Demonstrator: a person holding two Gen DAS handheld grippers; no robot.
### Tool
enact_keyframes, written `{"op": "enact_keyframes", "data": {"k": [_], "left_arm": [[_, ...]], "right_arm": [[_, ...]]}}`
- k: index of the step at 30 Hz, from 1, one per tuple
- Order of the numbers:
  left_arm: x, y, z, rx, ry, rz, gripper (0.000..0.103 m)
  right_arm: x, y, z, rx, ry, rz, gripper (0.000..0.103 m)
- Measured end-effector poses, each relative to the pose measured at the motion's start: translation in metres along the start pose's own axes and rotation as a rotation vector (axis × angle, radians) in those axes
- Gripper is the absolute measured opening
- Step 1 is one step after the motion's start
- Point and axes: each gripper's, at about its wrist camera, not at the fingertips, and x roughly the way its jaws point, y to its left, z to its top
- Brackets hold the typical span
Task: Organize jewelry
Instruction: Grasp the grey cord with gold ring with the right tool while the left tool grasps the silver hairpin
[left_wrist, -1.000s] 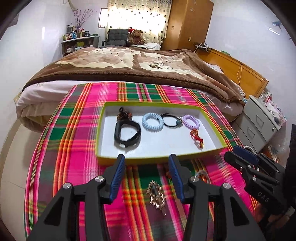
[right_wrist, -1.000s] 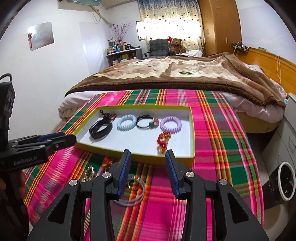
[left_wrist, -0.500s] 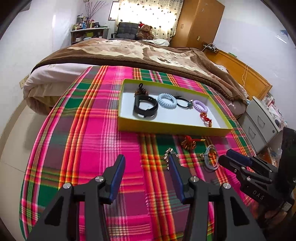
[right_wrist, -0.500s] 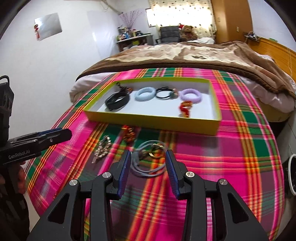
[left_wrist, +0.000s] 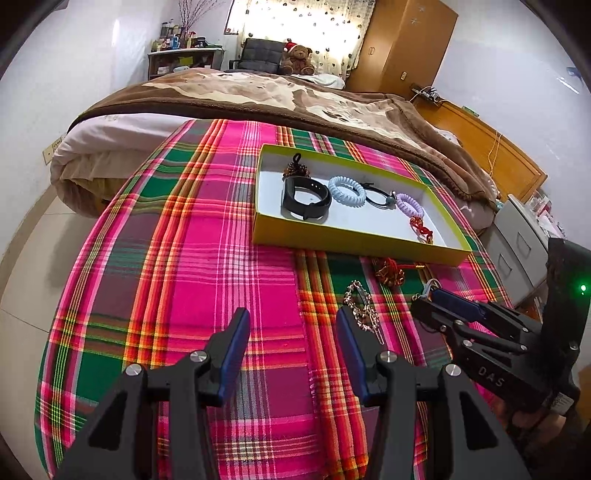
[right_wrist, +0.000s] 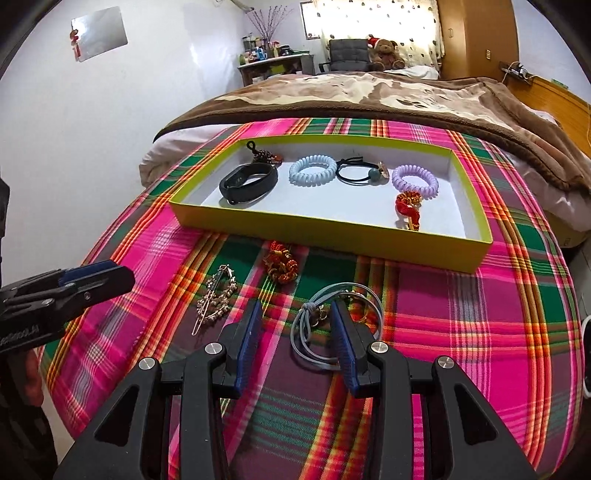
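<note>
A yellow-green tray (right_wrist: 321, 221) (left_wrist: 351, 240) on the plaid cloth holds a black band (right_wrist: 248, 182), a blue coil tie (right_wrist: 312, 171), a black tie with a bead, a purple coil tie (right_wrist: 414, 180) and a red-gold piece (right_wrist: 408, 208). Loose on the cloth in front lie a grey cord necklace (right_wrist: 334, 321), a red-gold ornament (right_wrist: 281, 266) and a rhinestone clip (right_wrist: 216, 297) (left_wrist: 364, 312). My right gripper (right_wrist: 295, 325) is open, its fingers straddling the left part of the necklace. My left gripper (left_wrist: 291, 332) is open and empty, left of the clip.
The plaid cloth (left_wrist: 184, 258) covers a round table whose edge drops off to the left and front. A bed with a brown blanket (left_wrist: 277, 99) lies behind the tray. Grey drawers (left_wrist: 524, 240) stand at the right.
Both grippers have pulled back and away from the tray. The right gripper has come down over the grey cord necklace. The left gripper has shifted left of the rhinestone clip.
</note>
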Motion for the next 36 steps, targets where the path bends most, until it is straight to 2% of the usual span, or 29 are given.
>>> {"op": "enact_keyframes", "data": {"k": [2,8,11,17,23,36], "left_arm": [[0.000,0.000,-0.001,0.002,0.004,-0.004,0.050],[0.001,0.000,-0.002,0.000,0.007,-0.007,0.050],[0.002,0.000,-0.001,-0.001,0.009,-0.006,0.050],[0.003,-0.003,-0.001,0.005,0.017,-0.006,0.050],[0.005,-0.010,-0.001,0.016,0.025,-0.006,0.050],[0.018,-0.030,0.004,0.036,0.054,-0.045,0.050]], "right_arm": [[0.003,0.001,0.000,-0.007,0.012,-0.012,0.032],[0.007,0.001,0.001,-0.012,0.028,-0.034,0.020],[0.006,0.001,0.001,-0.006,0.022,-0.039,0.010],[0.000,-0.001,0.000,0.002,-0.004,-0.044,0.005],[-0.017,-0.001,0.001,-0.004,-0.071,-0.039,0.005],[-0.055,-0.028,0.004,0.076,-0.184,-0.046,0.005]]}}
